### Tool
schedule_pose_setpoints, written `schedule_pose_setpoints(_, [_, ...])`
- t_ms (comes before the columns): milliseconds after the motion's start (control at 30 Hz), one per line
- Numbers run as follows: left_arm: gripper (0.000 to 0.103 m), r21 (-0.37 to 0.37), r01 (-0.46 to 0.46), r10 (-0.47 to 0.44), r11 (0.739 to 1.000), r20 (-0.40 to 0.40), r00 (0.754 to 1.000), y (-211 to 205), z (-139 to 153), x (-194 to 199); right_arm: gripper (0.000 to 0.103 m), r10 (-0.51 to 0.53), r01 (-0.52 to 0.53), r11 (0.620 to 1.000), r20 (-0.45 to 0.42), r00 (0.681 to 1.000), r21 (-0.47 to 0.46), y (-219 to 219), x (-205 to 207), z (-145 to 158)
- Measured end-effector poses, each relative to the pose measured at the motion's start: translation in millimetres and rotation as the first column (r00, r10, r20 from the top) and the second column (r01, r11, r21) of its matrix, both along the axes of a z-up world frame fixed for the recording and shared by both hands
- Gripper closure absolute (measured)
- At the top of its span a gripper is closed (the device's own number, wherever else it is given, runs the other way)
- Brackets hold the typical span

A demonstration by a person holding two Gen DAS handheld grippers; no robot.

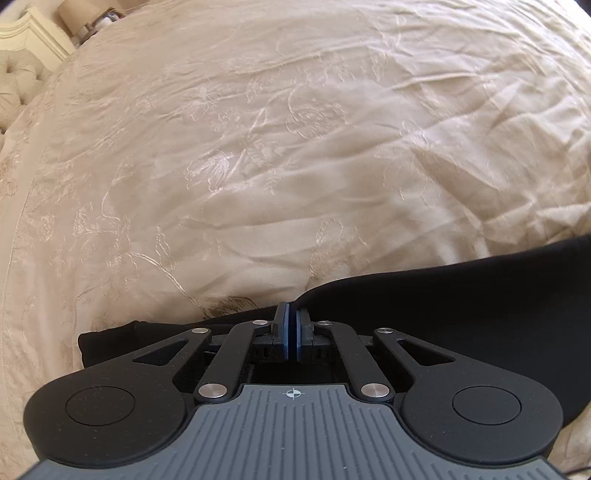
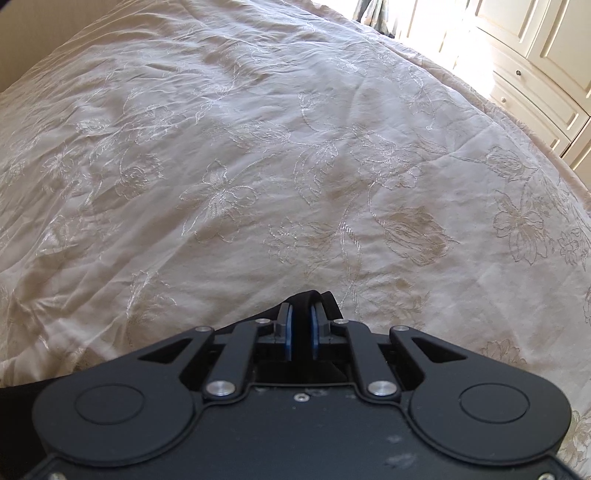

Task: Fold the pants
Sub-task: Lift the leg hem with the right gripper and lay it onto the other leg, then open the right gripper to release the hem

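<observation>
The black pants (image 1: 461,306) hang from both grippers above a cream embroidered bedspread (image 1: 258,147). In the left wrist view my left gripper (image 1: 293,314) is shut on an edge of the pants, and the cloth stretches away to the right and below the fingers. In the right wrist view my right gripper (image 2: 301,314) is shut on a bunched fold of the pants (image 2: 314,297), which pokes out past the blue pads (image 2: 315,325). Most of the garment is hidden under the gripper bodies.
The bedspread (image 2: 258,166) fills both views, wrinkled with floral stitching. A tufted headboard (image 1: 18,85) and a nightstand with a lamp (image 1: 77,18) are at the far left. White cabinet doors and drawers (image 2: 535,66) stand beyond the bed's right edge.
</observation>
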State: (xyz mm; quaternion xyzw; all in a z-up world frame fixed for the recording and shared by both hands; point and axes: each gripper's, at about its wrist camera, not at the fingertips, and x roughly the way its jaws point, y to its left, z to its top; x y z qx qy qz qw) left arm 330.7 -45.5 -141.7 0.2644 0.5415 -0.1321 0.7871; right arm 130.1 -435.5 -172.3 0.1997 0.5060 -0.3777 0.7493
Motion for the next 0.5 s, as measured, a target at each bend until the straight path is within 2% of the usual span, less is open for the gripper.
schedule_pose_setpoints(100, [0.094,-0.004,0.043,-0.043,0.999,0.000,0.999,4,10,-2,0.089,0.015,-0.015,1.000,-0.025,1.000,-0.005,0,2,-1])
schedule_pose_setpoints(133, [0.093,-0.015,0.047,-0.047,0.999,-0.002,0.999,6,17,-1,0.084,0.018,-0.018,1.000,-0.031,0.999,-0.010,0,2,1])
schedule_pose_setpoints(233, [0.086,-0.052,0.041,-0.040,0.998,0.010,0.999,13,38,5,0.082,0.007,-0.007,1.000,-0.001,1.000,-0.025,0,-1,11])
schedule_pose_setpoints(333, [0.082,-0.029,0.013,-0.010,0.999,0.102,0.995,17,61,9,0.080,-0.004,0.006,0.999,0.036,0.999,-0.040,4,-6,23])
schedule_pose_setpoints(433, [0.080,-0.027,0.009,-0.005,1.000,0.133,0.991,21,79,17,0.080,0.013,-0.010,0.999,0.079,0.997,-0.031,12,-10,37])
schedule_pose_setpoints(500, [0.080,0.001,-0.009,0.009,1.000,0.175,0.985,25,90,18,0.080,0.039,-0.037,0.999,0.113,0.993,-0.021,21,-13,47])
